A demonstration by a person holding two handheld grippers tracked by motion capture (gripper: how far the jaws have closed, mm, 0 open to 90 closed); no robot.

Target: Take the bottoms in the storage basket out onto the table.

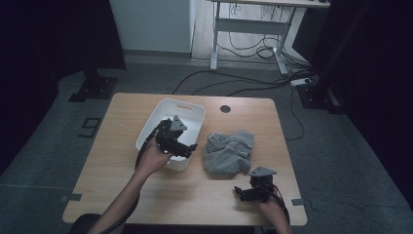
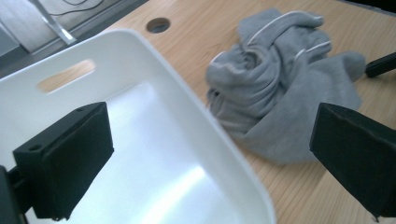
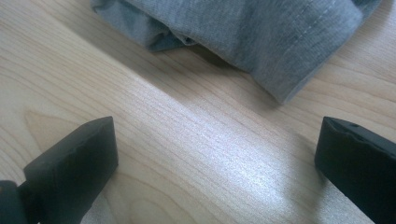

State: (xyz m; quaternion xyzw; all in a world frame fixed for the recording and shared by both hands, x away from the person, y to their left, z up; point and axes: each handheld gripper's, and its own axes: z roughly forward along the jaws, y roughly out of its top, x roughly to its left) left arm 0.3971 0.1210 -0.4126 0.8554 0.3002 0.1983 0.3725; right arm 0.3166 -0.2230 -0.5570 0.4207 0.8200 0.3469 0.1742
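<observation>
On the light wooden table (image 1: 122, 161), right of centre, lies a crumpled grey garment (image 1: 228, 151), bunched into a loose heap with several folds. Fabric is a soft knit; thin white cords or piping (image 2: 280, 21) run across the upper folds, seen clearly in the left gripper view, barely in the high view. Garment type: possibly a hooded sweatshirt, cannot confirm.

Orientation: the heap has no strong long axis. In the high view it runs slightly longer from its near-left bulk to its far-right corner. A stitched hem edge (image 3: 303, 35) faces the right gripper; this seam detail is legible in the right gripper view alone.

White plastic tub (image 1: 195, 114) stands just left of the garment, a narrow strip of bare table between them; a slot handle (image 2: 65, 74) is cut in its far wall.

Left gripper (image 1: 187, 148): held above the tub's near-right corner, aimed toward the garment, jaws spread wide, nothing between them. Left gripper view shows one jaw over the tub interior, the other over the table beside the garment.

Right gripper (image 1: 238, 191): low over the table at the near edge, just short of the garment, jaws wide apart, bare wood grain between them.
</observation>
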